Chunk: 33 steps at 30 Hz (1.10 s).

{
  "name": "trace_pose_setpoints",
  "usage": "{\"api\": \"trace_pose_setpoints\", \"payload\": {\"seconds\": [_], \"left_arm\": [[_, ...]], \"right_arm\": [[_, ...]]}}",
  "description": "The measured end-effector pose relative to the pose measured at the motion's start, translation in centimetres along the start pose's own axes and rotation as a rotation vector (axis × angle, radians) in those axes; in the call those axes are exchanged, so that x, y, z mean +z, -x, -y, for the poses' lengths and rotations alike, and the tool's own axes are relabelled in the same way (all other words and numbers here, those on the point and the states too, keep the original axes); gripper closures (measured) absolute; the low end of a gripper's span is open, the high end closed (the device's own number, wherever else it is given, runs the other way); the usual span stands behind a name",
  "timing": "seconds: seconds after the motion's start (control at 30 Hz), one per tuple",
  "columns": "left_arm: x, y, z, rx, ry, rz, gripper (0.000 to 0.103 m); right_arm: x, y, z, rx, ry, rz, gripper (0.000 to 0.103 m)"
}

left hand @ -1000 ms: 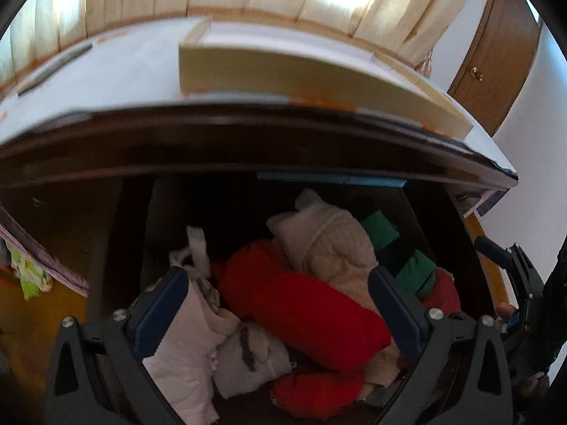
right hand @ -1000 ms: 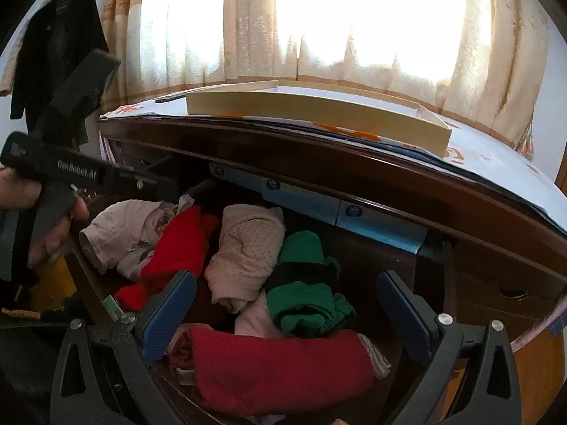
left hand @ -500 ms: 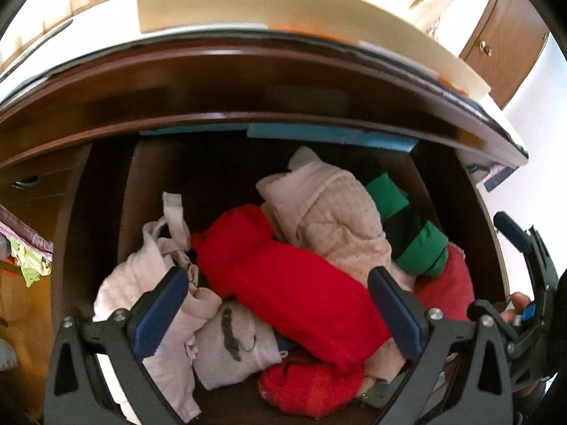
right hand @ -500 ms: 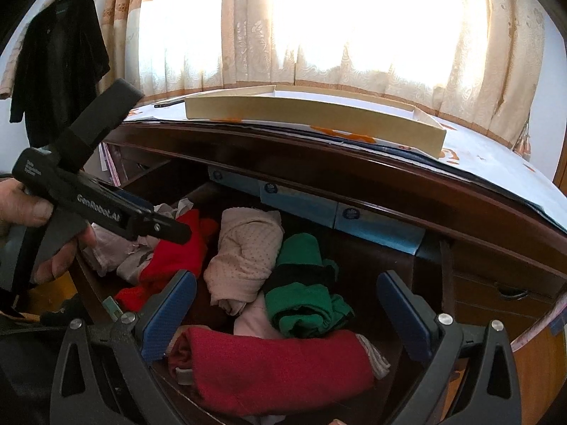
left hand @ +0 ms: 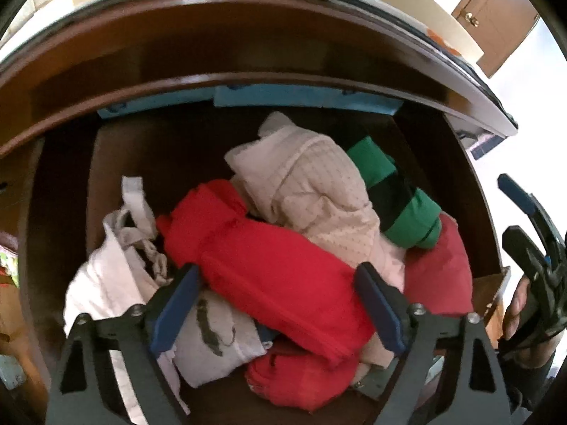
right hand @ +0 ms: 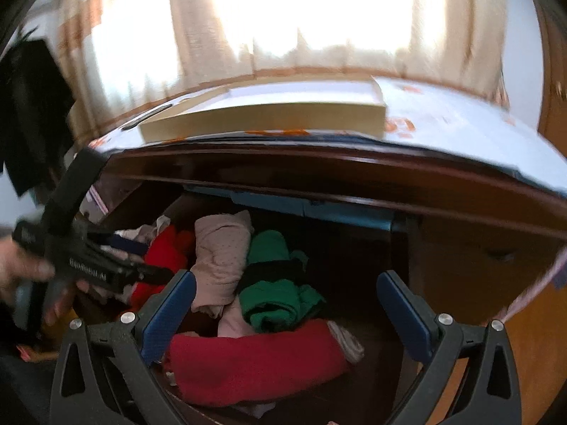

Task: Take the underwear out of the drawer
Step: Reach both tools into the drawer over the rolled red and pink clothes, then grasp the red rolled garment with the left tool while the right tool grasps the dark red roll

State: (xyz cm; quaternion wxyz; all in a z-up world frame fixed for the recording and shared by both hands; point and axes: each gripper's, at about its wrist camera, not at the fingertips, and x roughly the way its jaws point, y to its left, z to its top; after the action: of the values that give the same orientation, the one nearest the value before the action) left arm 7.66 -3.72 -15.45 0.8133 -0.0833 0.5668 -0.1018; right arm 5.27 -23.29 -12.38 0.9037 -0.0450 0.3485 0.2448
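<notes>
Compared with a second ago, left tongs [left hand: 276,304] have dipped deeper into the open drawer [left hand: 63,184] and their jaws have just been closing, straddling the red rolled underwear [left hand: 269,269] without squeezing it, probably since it sits on top of the pile. Right tongs [right hand: 283,311] hang apart and empty above the drawer's front, clear of the grab.

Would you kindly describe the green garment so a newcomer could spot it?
Look into the open wooden drawer under the desk top. Right of the cream dotted roll lies the green garment, the only green piece, crossed by a dark band.
</notes>
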Motion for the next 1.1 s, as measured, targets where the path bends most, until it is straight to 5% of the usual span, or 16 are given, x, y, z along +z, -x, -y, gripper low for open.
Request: {"api": "trace_pose_setpoints", "payload": {"seconds": [0.23, 0.63, 1.1], "left_arm": [[-0.1, 0.0, -0.2, -0.047, -0.01, 0.006, 0.026], [-0.4, 0.1, 0.1, -0.064, -0.044, 0.023, 0.032], [-0.3, 0.3, -0.8, -0.126, -0.003, 0.02, 0.03]], "right_arm": [[0.3, -1.6, 0.4, 0.025, -0.115, -0.268, 0.0], [-0.7, -3.7, 1.3, 0.12, -0.32, -0.527, 0.001], [-1.6, -6.4, 1.6, 0.08, -0.416, -0.702, 0.0]]}}
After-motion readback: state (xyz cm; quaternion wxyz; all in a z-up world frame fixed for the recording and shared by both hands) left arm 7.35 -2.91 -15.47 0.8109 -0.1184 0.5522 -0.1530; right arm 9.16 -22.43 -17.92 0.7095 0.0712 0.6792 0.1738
